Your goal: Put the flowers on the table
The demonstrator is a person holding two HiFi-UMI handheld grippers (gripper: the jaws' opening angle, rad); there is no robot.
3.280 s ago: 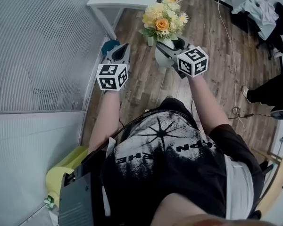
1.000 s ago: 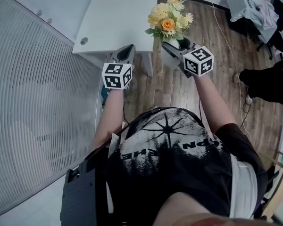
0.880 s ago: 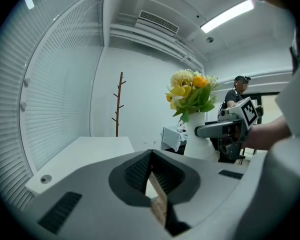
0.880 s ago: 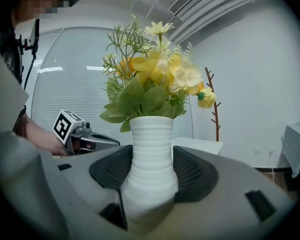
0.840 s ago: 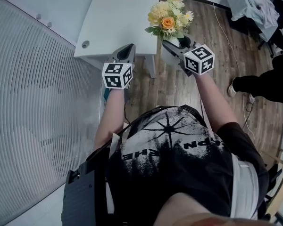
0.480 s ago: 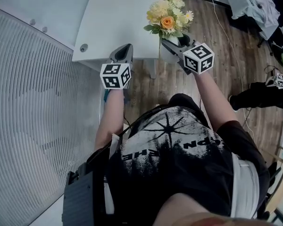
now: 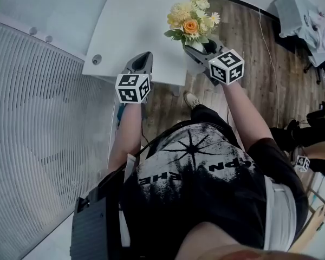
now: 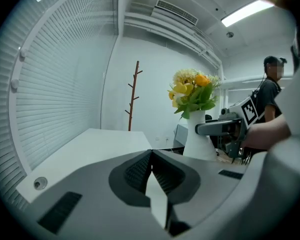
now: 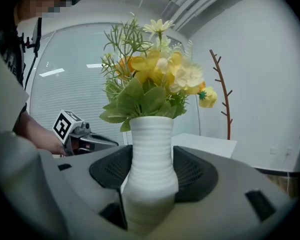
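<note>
A bouquet of yellow and orange flowers (image 7: 190, 19) stands in a white ribbed vase (image 9: 151, 169). My right gripper (image 7: 201, 47) is shut on the vase and holds it upright in the air, just past the white table's (image 7: 135, 20) right edge and above the wood floor. In the right gripper view the vase fills the gap between the jaws, with the flowers (image 9: 155, 79) above. My left gripper (image 7: 142, 63) is shut with nothing in it and hovers over the table's near edge. From the left gripper view, the vase (image 8: 199, 140) shows to the right of the table (image 8: 90, 144).
A wall of white blinds (image 7: 38, 123) runs along the left. A cable grommet (image 7: 96, 59) sits at the table's near left corner. A bare coat stand (image 8: 134, 96) is behind the table. Another person (image 7: 311, 137) stands at the right, and clothes (image 7: 314, 20) lie on a chair.
The table has drawn nearer: both grippers have advanced toward it, the left now over its edge. The vase stays in the right gripper. The person at right has shifted.
</note>
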